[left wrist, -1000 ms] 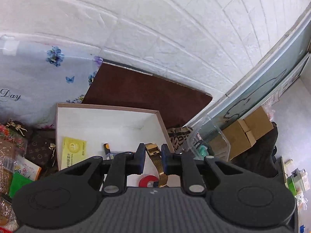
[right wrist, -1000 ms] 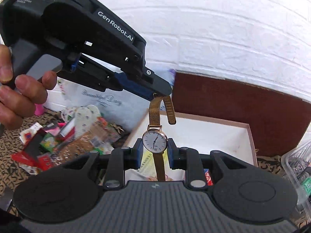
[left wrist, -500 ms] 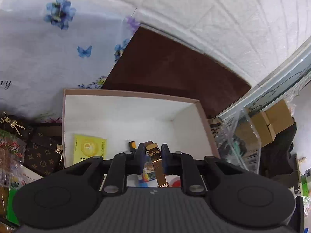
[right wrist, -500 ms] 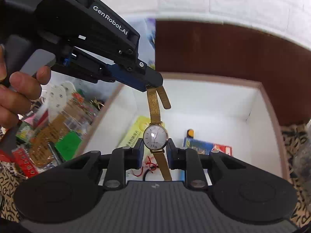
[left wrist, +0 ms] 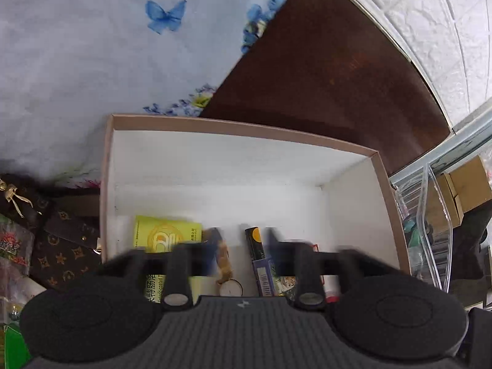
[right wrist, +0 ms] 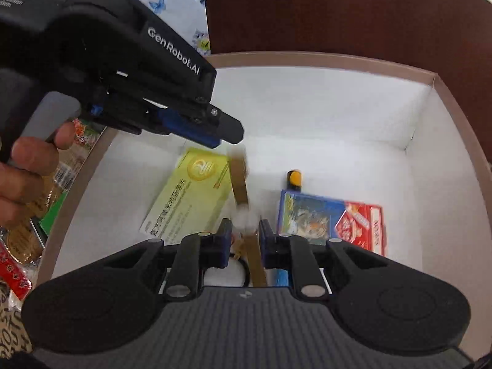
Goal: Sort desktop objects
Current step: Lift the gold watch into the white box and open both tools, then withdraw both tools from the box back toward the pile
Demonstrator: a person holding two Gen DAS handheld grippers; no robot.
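Note:
A gold mesh-strap watch (right wrist: 244, 218) shows blurred inside the white cardboard box (right wrist: 307, 58), its upper strap just below the tip of my left gripper (right wrist: 229, 133). In the left wrist view the jaws of my left gripper (left wrist: 243, 244) are opening and motion-blurred. The watch (left wrist: 230, 287) hangs low between them, free of both pads. The jaws of my right gripper (right wrist: 244, 240) are closing, with the watch face and lower strap in the gap but no pad pressing on them. A person's hand (right wrist: 30, 166) holds the left gripper.
On the box floor lie a yellow-green medicine carton (right wrist: 190, 193), a blue card pack (right wrist: 310, 212), a red pack (right wrist: 366, 224) and a black-and-orange tube (right wrist: 293, 178). A brown monogram pouch (left wrist: 61, 246) and snack packets (right wrist: 18, 276) lie left; a clear container (left wrist: 430, 224) stands right.
Both grippers have come down into the box. The left jaws, shut on the watch strap before, have spread apart, and the watch now shows blurred and lower.

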